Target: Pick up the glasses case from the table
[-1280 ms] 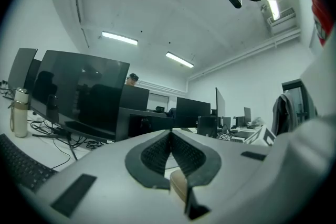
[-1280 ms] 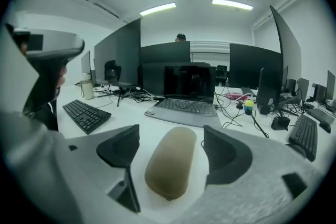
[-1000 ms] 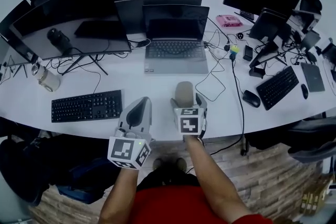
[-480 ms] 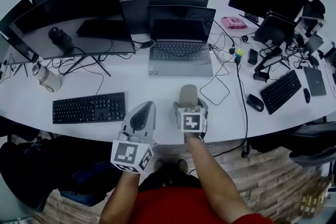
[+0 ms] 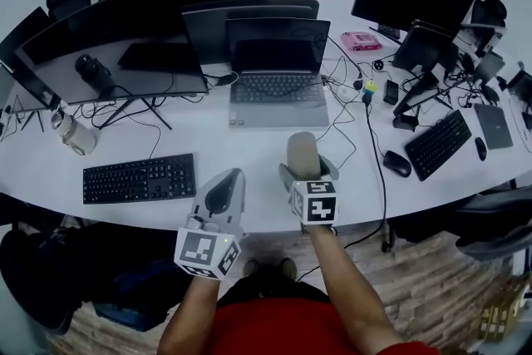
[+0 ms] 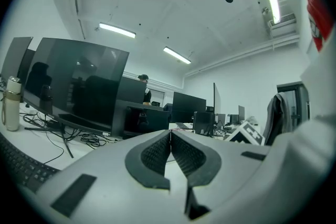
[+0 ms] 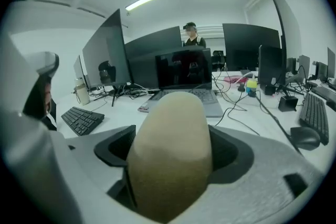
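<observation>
R gripper (image 5: 306, 172) is holding the tan case (image 5: 301, 150) end-on btwn its jaws, which are standing wide and closing in on it. The case is sticking out fwd past the tips, over the table (image 5: 249, 141) near its front edge, in front of the laptop (image 5: 278, 87). L gripper (image 5: 223, 194) is sitting just beside it, jaws pressed together w/ nothing in them, right of the keyboard (image 5: 137, 177).

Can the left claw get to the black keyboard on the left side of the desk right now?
Probably yes. The left claw is shut and empty, and the keyboard lies close beside it with nothing in between.
</observation>
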The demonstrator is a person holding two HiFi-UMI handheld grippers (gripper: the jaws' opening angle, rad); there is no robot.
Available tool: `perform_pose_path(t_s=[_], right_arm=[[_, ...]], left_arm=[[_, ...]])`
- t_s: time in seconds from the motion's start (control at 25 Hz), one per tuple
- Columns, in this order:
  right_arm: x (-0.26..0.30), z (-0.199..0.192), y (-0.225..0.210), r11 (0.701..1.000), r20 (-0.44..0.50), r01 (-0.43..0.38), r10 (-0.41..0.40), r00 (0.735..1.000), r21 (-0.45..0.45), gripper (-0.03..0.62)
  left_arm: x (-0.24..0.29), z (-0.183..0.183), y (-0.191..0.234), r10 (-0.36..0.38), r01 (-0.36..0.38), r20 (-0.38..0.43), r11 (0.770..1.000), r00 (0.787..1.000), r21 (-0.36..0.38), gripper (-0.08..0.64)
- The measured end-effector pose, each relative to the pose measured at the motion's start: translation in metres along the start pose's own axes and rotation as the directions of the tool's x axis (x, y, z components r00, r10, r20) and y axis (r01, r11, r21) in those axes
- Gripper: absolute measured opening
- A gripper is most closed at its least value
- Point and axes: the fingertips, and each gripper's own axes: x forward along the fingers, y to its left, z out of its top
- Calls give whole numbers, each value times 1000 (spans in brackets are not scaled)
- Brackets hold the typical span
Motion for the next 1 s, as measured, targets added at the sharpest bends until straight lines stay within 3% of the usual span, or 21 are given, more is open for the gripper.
perform_pose_path(t_s=[0.28, 0.52, 0.72, 1.0], right_arm=[[-80, 59, 5, 998, 180, -62, 66, 981, -28, 411], [-148, 75, 8, 994, 284, -102, 108, 953, -34, 411], [-179, 79, 14, 991, 342, -130, 132, 931, -28, 410], [-190, 84, 15, 992, 373, -123, 128, 919, -36, 408]], left_arm=[[-7, 14, -22, -57, 57, 13, 998, 998, 24, 11], [-17, 40, -41, -98, 95, 40, 994, 994, 60, 11], [-23, 54, -55, -133, 127, 68, 988, 989, 84, 11], [-24, 57, -64, -157, 150, 68, 984, 985, 93, 11]])
